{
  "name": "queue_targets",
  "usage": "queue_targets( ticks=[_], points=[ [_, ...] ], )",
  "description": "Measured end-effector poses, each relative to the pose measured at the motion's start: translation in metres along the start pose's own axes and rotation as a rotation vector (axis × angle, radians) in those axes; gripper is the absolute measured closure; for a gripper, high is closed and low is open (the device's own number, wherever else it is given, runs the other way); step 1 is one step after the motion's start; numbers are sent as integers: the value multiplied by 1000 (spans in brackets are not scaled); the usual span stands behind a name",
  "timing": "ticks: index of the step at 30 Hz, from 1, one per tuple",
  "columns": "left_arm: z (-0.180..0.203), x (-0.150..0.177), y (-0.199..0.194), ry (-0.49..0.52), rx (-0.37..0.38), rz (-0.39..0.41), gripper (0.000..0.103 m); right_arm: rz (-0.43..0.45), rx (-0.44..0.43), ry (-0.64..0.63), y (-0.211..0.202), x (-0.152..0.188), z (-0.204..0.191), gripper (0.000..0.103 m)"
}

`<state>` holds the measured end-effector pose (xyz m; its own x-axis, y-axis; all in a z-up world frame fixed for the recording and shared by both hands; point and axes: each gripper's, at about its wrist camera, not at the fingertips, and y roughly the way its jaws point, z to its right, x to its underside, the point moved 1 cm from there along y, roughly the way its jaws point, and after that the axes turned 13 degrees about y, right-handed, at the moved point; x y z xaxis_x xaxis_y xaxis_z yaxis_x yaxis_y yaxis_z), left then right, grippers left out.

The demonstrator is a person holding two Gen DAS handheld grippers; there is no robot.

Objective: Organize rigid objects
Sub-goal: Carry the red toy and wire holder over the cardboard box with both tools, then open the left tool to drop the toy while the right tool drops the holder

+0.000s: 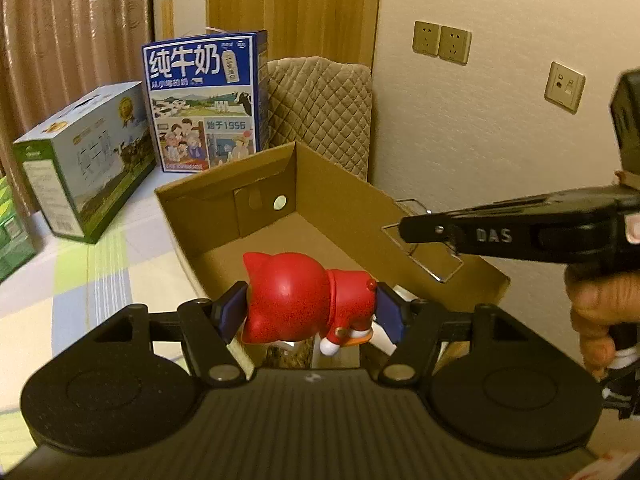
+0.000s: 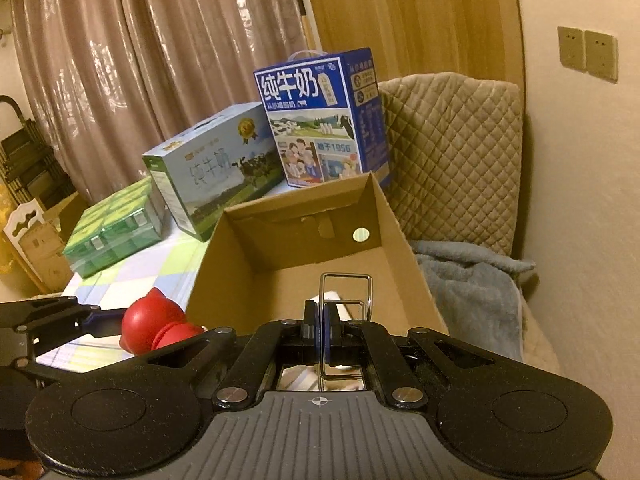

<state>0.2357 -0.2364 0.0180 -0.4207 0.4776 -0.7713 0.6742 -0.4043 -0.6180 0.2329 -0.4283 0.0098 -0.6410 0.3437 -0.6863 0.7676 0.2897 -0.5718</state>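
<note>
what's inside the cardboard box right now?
Cardboard box: far half of the floor bare. The right gripper and its wire rack cover the near floor; something white shows there, unidentifiable.

- We see a glossy red figurine [image 1: 288, 300] with a white hand tip, between the blue pads [image 1: 232, 316] of the black left claw [image 1: 310, 312].
- We see a plain brown cardboard box [image 2: 400, 240].
- We note the blue-and-white milk carton [image 1: 204, 100] printed with cartoon scenes, and a pale carton [image 1: 84, 160] edged in green.
- We see a checked cloth [image 1: 100, 272] in pale green, blue and white.
- We see a beige quilted diamond-pattern cushion [image 2: 452, 160], a grey-blue blanket [image 2: 472, 292] and shiny brown curtains [image 2: 140, 60].
</note>
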Motion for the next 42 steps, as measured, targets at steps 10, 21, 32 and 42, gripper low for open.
queue_targets(
  ticks=[10,21,32,42],
  points=[
    [-9,-20,42,49,11,-26,40,-63,-14,-8,45,-27,12,103],
    [-9,-12,66,74,19,-77,40,-106,4,1,67,-21,25,103],
    [-8,-10,67,81,7,-95,40,-110,7,4,69,-20,23,103],
    [-10,-15,58,74,-21,-65,36,-111,7,1,69,-20,23,103]
  ],
)
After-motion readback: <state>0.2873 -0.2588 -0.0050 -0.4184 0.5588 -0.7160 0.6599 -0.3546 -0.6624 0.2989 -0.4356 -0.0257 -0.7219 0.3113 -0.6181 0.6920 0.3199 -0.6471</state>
